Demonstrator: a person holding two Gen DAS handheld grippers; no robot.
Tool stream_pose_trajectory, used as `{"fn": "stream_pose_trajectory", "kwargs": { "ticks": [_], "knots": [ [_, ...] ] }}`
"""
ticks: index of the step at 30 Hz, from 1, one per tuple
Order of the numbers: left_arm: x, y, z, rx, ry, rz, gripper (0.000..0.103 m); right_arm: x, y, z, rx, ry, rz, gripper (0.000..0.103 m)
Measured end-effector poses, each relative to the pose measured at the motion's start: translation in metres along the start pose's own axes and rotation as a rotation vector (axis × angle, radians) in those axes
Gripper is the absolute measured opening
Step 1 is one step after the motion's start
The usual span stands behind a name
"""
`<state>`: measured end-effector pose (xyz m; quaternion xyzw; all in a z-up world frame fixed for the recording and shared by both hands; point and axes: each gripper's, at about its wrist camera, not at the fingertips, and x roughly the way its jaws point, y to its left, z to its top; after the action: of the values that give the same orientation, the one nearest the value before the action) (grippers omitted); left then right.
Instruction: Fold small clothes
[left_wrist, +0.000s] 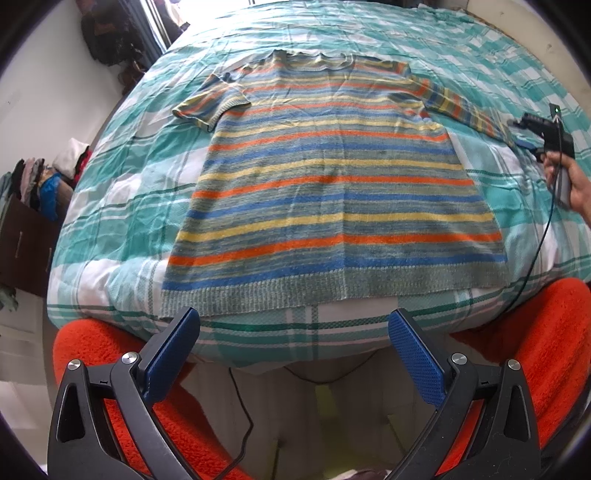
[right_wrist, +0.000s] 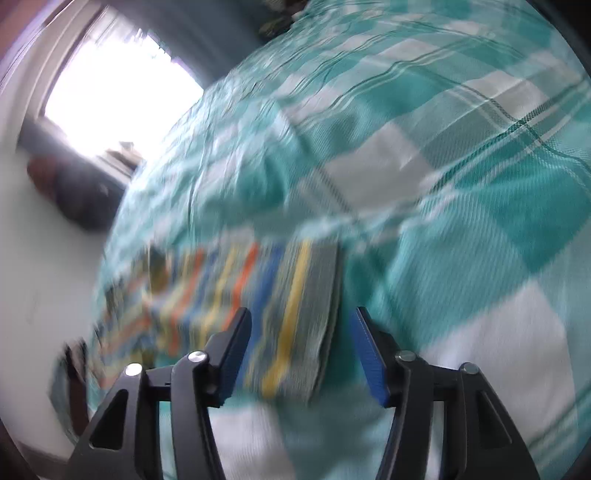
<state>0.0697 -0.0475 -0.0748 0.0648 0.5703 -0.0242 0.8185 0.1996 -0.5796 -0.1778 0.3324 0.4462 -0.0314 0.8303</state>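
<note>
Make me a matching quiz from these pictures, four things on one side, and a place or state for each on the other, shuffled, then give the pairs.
Things:
1. sweater
2. left gripper
3. right gripper
4. bedsheet

Places or states:
A. teal and white check, under the knit
B. open, at the hem end
C. spread flat, striped
D. open, at the end of a sleeve

Pairs: 1-C, 2-B, 3-D, 4-A

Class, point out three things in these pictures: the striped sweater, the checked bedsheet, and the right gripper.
striped sweater (left_wrist: 332, 177): left wrist view, middle of its body.
checked bedsheet (left_wrist: 122, 206): left wrist view, bare patch beside the sweater.
right gripper (right_wrist: 301, 350): right wrist view, midway between fingertips.
</note>
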Motion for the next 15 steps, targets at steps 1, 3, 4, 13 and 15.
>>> {"fn": "stream_pose_trajectory", "kwargs": {
  "ticks": [1,3,4,13,15],
  "knots": [
    [0.002,-0.002,0.002,0.002,0.006,0.001,0.102,0.005,-0.005,0.008,0.031,0.003,0.021,0.057],
    [0.004,-0.006,0.004,0.006,0.013,-0.001,0.102,0.027,-0.017,0.020,0.111,0.055,0.064,0.050],
    [0.006,-0.008,0.005,0.008,0.018,-0.001,0.102,0.038,-0.020,0.022,0.147,0.087,0.083,0.039],
    [0.012,-0.016,0.008,0.019,0.033,0.003,0.102,0.029,-0.012,0.026,-0.011,-0.033,-0.246,0.006],
    [0.010,-0.017,0.008,0.026,0.029,0.000,0.102,0.029,-0.005,0.022,-0.042,-0.050,-0.249,0.025]
  ]
}}
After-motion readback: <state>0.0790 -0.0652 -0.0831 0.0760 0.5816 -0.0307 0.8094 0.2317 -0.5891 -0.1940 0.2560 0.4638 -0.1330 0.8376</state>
